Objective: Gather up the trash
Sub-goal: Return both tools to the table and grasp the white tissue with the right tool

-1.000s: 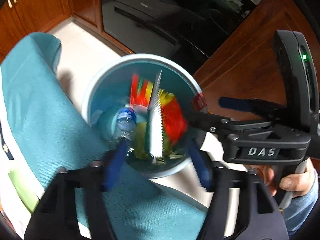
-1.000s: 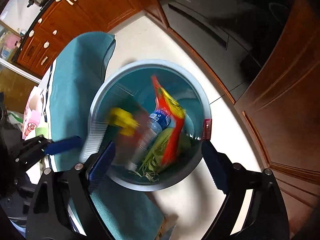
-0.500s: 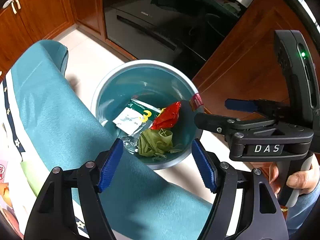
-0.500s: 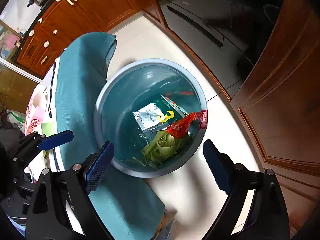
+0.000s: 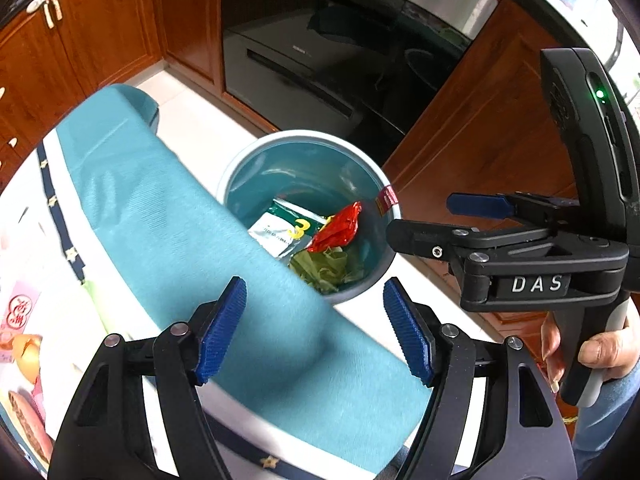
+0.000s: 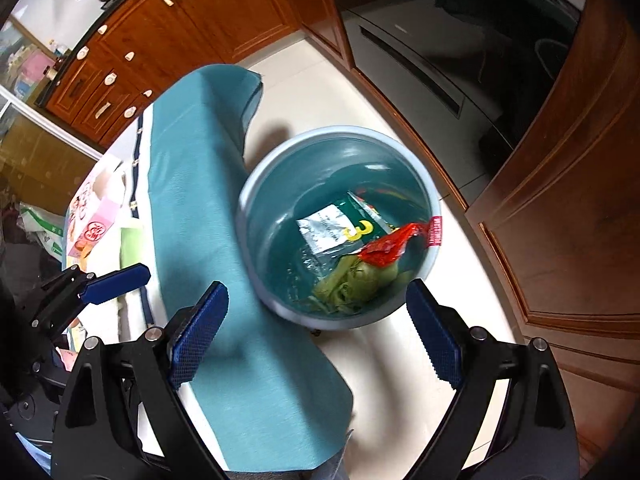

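- Teal plastic makes the trash bin (image 6: 256,184), which stands on the pale floor (image 6: 320,92) just beside the edge of a table covered by a teal cloth (image 6: 192,184).
- Inside the bin lie a green and silver packet (image 6: 332,228) with a yellow "3", a crumpled red wrapper (image 6: 390,248) and some green leafy scraps (image 6: 352,284) (they overlap each other at the bottom).
- The left gripper (image 5: 316,332) is released: its blue pads stand wide apart, with nothing between them, above the cloth and the near rim of the bin.
- The right gripper (image 6: 316,332) is released too, its pads wide apart and empty, framing the lower part of the bin.
- In the left view the right gripper shows from the side, a hand (image 5: 600,354) around its handle.
- Brown wooden cabinets (image 6: 568,216) and a dark oven front (image 5: 320,64) stand behind the bin.
- A pink box (image 6: 94,220) lies on the table, well apart from the bin.
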A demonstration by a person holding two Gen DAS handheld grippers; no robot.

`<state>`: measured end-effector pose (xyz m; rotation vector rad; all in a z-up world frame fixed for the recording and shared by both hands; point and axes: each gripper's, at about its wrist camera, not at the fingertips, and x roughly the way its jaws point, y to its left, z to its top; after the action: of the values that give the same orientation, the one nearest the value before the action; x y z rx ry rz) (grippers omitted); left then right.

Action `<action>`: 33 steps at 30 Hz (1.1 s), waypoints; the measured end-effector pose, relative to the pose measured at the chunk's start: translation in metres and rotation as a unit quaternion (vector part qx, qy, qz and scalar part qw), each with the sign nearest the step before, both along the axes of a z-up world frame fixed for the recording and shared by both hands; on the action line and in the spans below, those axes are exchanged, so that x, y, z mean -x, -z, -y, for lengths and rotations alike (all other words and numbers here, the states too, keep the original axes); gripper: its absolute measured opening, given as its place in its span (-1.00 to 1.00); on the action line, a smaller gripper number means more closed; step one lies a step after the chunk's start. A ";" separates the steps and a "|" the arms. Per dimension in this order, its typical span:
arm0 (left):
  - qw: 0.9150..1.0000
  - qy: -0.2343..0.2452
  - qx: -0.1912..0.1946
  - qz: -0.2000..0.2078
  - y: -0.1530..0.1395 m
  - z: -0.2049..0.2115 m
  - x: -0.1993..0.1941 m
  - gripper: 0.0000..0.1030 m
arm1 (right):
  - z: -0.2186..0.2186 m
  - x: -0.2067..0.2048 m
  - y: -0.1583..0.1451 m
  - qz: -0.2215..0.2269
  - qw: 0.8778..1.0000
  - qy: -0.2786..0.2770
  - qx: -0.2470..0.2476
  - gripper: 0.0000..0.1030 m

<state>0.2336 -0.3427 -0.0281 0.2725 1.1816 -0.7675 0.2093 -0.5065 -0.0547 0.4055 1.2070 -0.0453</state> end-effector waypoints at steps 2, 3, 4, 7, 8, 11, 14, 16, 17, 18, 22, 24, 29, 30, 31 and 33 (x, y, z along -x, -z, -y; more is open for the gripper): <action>1.000 -0.003 0.004 0.006 -0.007 -0.011 0.004 0.40 | -0.010 0.000 -0.006 0.001 1.000 -0.007 0.004 0.69; 1.000 -0.004 0.005 0.009 -0.011 -0.016 0.005 0.40 | -0.014 0.000 -0.009 0.002 1.000 -0.009 0.005 0.69; 1.000 -0.006 0.006 0.011 -0.014 -0.022 0.007 0.40 | -0.020 0.000 -0.012 0.003 1.000 -0.012 0.006 0.69; 1.000 -0.012 0.010 0.017 -0.023 -0.042 0.011 0.40 | -0.039 0.001 -0.022 0.007 1.000 -0.023 0.008 0.69; 1.000 -0.015 0.010 0.019 -0.026 -0.050 0.012 0.40 | -0.044 0.001 -0.024 0.008 1.000 -0.027 0.009 0.69; 0.999 -0.023 0.009 0.024 -0.031 -0.071 0.014 0.40 | -0.069 0.001 -0.033 0.012 0.999 -0.046 0.015 0.69; 0.999 -0.035 0.004 0.031 -0.035 -0.099 0.015 0.40 | -0.095 -0.001 -0.040 0.013 0.997 -0.067 0.021 0.69; 0.998 -0.045 0.002 0.034 -0.036 -0.122 0.015 0.40 | -0.116 -0.004 -0.044 0.015 0.996 -0.083 0.024 0.69; 0.998 -0.052 -0.001 0.037 -0.037 -0.136 0.015 0.40 | -0.126 -0.005 -0.046 0.016 0.995 -0.091 0.026 0.69; 0.998 -0.057 -0.003 0.039 -0.038 -0.150 0.015 0.40 | -0.134 -0.006 -0.047 0.016 0.995 -0.096 0.026 0.69; 0.996 -0.082 -0.014 0.045 -0.038 -0.204 0.015 0.40 | -0.174 -0.013 -0.049 0.014 0.991 -0.128 0.028 0.69; 0.994 -0.096 -0.019 0.046 -0.036 -0.229 0.012 0.40 | -0.197 -0.018 -0.048 0.010 0.989 -0.147 0.031 0.69; 0.989 -0.137 -0.025 0.039 -0.026 -0.284 0.005 0.40 | -0.243 -0.030 -0.042 0.003 0.983 -0.182 0.035 0.69; 0.988 -0.147 -0.022 0.032 -0.022 -0.296 0.004 0.40 | -0.254 -0.035 -0.039 0.003 0.981 -0.190 0.037 0.69; 0.988 -0.152 -0.020 0.027 -0.019 -0.299 0.002 0.40 | -0.259 -0.037 -0.038 0.003 0.981 -0.192 0.037 0.69; 0.987 -0.159 -0.015 0.017 -0.014 -0.309 0.000 0.40 | -0.271 -0.045 -0.034 0.009 0.980 -0.197 0.032 0.69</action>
<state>0.2331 -0.0333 -0.0140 0.1171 1.1696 -0.4646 0.2544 -0.2357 -0.0210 0.1042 1.2450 0.2594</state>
